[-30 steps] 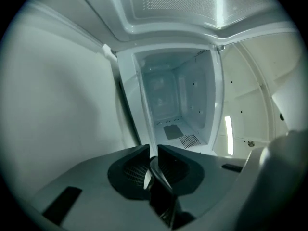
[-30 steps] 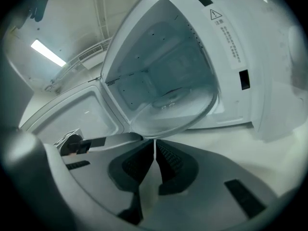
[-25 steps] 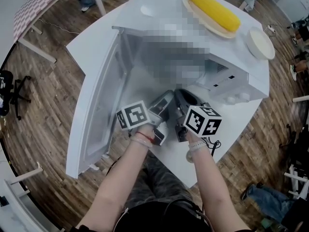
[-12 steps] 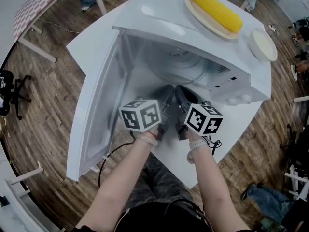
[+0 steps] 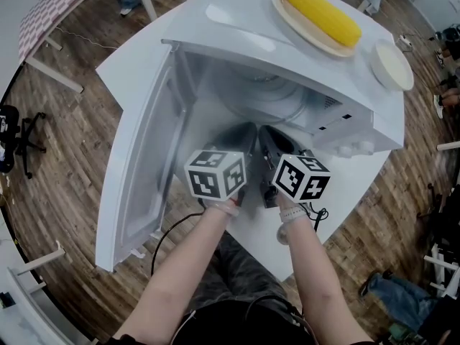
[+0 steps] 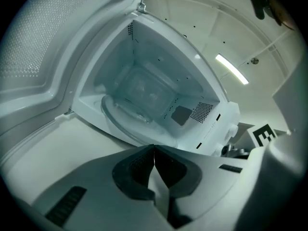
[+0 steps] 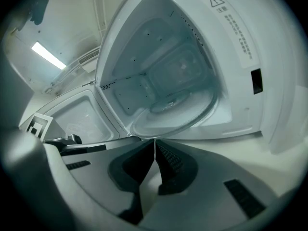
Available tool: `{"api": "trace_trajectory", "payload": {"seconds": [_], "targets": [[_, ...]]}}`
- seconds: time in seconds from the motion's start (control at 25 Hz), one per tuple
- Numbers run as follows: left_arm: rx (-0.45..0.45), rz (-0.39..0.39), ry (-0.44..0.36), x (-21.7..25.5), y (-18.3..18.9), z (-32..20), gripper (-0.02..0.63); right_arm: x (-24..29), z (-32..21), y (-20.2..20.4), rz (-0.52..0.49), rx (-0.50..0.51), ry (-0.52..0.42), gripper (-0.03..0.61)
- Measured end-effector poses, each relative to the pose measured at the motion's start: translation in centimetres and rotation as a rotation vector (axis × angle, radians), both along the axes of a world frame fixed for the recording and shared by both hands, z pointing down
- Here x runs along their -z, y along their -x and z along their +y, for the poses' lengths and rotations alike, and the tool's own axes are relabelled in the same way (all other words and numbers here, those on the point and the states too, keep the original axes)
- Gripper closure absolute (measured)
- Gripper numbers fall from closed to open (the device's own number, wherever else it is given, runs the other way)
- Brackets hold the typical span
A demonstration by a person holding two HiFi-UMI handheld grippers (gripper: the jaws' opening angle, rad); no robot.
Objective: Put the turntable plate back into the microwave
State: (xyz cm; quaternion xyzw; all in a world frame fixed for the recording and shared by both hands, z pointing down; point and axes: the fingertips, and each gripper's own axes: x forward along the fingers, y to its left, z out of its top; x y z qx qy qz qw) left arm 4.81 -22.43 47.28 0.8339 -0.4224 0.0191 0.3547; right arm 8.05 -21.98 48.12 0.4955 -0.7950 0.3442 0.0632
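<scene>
Since the earlier frame, we note the left gripper has swung rightward, and its marker cube now sits just beside the right gripper's cube; the right gripper is about where it was.

Left fingers: pressed together tip to tip, nothing between them. Right fingers: likewise clenched and empty.

Just ahead of both pairs of tips lies the turntable plate, a clear glass disc flat on the floor of the cavity of the microwave. We cannot judge whether the right tips touch its near rim.

Left of the left fingers, the door stands swung wide open.

Beyond the fingers, on the microwave's top: a corn cob on a dish, and a white bowl.
</scene>
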Motion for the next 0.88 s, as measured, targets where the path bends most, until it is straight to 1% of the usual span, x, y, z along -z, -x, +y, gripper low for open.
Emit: {"api": "trace_trajectory", "payload": {"seconds": [0.16, 0.32, 0.56, 0.72, 0.8, 0.88], "targets": [[0.022, -0.021, -0.021, 0.1, 0.2, 0.0, 0.6, 0.1, 0.0, 0.2, 0.03, 0.003, -0.019, 0.551], [0.057, -0.004, -0.033, 0.5, 0.5, -0.2, 0.6, 0.4, -0.1, 0.5, -0.003, -0.01, -0.04, 0.551], [0.074, 0.011, -0.034, 0.7, 0.8, -0.5, 0.6, 0.7, -0.3, 0.8, -0.008, -0.013, -0.058, 0.552], [0.091, 0.029, -0.094, 2.0, 1.0, -1.3, 0.6, 0.8, -0.7, 0.6, -0.01, -0.032, -0.06, 0.554], [0.077, 0.02, -0.117, 2.9, 0.8, -2.1, 0.6, 0.7, -0.8, 0.5, -0.006, -0.026, -0.058, 0.557], [0.058, 0.007, -0.12, 3.1, 0.5, -2.7, 0.6, 0.6, -0.8, 0.4, -0.008, -0.027, -0.06, 0.557]]}}
